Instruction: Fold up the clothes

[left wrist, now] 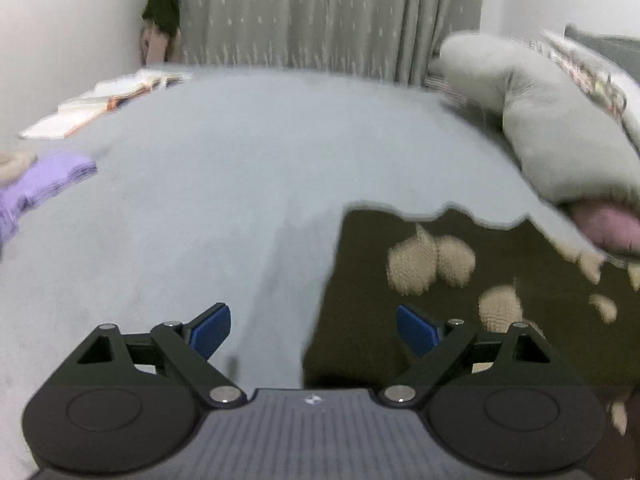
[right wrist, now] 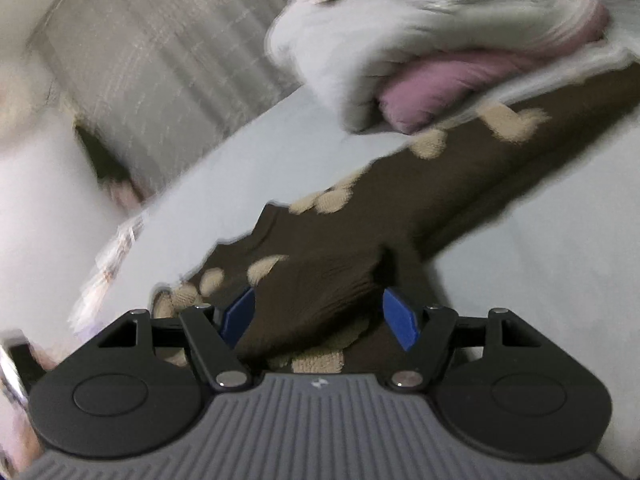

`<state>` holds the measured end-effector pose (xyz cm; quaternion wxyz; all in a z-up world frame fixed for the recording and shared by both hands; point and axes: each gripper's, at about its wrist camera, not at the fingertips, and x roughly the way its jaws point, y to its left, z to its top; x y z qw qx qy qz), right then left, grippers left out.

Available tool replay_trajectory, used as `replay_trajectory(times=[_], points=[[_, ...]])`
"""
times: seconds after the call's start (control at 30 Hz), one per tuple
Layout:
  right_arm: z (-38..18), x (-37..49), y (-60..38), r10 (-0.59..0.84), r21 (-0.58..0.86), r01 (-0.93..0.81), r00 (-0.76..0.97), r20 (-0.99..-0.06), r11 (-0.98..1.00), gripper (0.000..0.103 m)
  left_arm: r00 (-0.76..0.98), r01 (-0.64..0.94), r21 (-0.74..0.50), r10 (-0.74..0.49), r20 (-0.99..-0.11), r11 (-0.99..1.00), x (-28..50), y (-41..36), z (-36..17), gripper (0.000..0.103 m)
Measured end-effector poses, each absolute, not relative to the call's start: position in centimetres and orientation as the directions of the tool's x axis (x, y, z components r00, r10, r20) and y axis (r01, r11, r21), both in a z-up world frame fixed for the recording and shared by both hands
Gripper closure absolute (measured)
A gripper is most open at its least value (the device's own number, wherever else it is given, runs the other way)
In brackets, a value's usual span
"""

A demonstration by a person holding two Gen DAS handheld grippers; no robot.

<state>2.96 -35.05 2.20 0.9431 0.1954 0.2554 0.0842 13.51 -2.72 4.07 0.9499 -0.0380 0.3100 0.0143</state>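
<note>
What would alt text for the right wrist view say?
A dark brown garment with beige spots lies across a pale grey bed, bunched between the open blue-tipped fingers of the right tool. Behind, a blurred heap of white and pink bedding.

Purple cloth (left wrist: 38, 184) cut off at left edge, pale bedding heap (right wrist: 400, 20) motion-blurred, perhaps pillows

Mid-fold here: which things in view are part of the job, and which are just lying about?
Job:
- dark brown garment with beige patches, spread on the bed
- right gripper, fingers either side of the brown fabric
- left gripper, open over the garment's edge

Lying about:
- purple cloth
- books or papers
- grey bedding with pink item
- curtain
- bed sheet
</note>
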Motion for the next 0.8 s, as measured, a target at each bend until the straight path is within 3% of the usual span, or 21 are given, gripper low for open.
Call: replay_trajectory(times=[0.13, 0.27, 0.37, 0.5, 0.6, 0.8], points=[[3.0, 4.9, -29.8, 0.260, 0.170, -0.202, 0.837, -0.481, 0.965, 0.030, 0.835, 0.072, -0.005, -0.063, -0.547, 0.997, 14.1, -5.7, 5.1, 0.012], [2.3, 9.1, -24.3, 0.269, -0.038, -0.347, 0.786, -0.556, 0.937, 0.029, 0.798, 0.100, 0.046, -0.053, -0.600, 0.994, 16.2, -8.3, 3.1, 0.012], [-0.7, 11.5, -25.2, 0.213, -0.056, -0.338, 0.705, -0.676, 0.940, 0.026, 0.725, 0.029, 0.021, -0.007, -0.689, 0.999, 18.3, -7.5, -0.2, 0.009], [-1.2, 9.5, -31.8, 0.286, 0.071, -0.327, 0.674, -0.681, 0.942, 0.025, 0.722, 0.025, -0.032, -0.040, -0.690, 0.999, 18.4, -5.8, -1.4, 0.006], [-1.7, 7.5, -36.4, 0.257, 0.045, -0.322, 0.657, -0.708, 0.946, 0.026, 0.724, 0.009, -0.045, -0.038, -0.689, 0.999, 18.5, -5.4, -1.1, 0.006], [-1.3, 7.3, -35.6, 0.294, 0.076, -0.339, 0.658, -0.693, 0.938, 0.025, 0.817, -0.014, -0.140, -0.070, -0.572, 0.990, 16.4, -4.5, 2.1, 0.007]])
